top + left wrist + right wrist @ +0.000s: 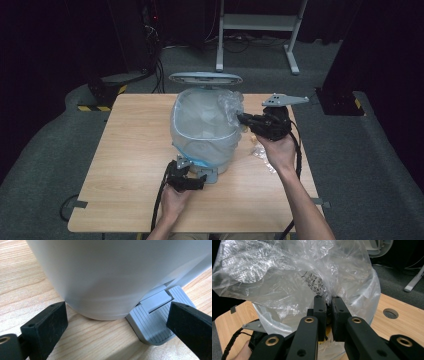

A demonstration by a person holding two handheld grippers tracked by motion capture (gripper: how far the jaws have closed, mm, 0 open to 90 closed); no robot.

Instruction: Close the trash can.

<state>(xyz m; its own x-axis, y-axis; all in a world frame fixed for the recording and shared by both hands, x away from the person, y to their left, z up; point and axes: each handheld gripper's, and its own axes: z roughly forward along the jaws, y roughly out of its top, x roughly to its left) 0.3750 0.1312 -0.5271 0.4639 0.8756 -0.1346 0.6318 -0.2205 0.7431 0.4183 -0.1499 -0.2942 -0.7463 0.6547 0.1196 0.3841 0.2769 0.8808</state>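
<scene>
On a wooden desk point(130, 165) stands a white pedal bin point(205, 135), its clear liner bag point(227, 107) partly fitted, the right gripper point(243, 119) fingers pinching one loose corner not yet over the rim, the left gripper point(200, 181) fingers wide by the pedal point(155, 322)

High view looks down; both gripper views close on bin point(202, 130)

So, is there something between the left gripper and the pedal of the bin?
Nothing visible. The left gripper is open and low on the table, right at the bin. The pedal lies bare beside its right jaw, with only wood between the jaws.
</scene>
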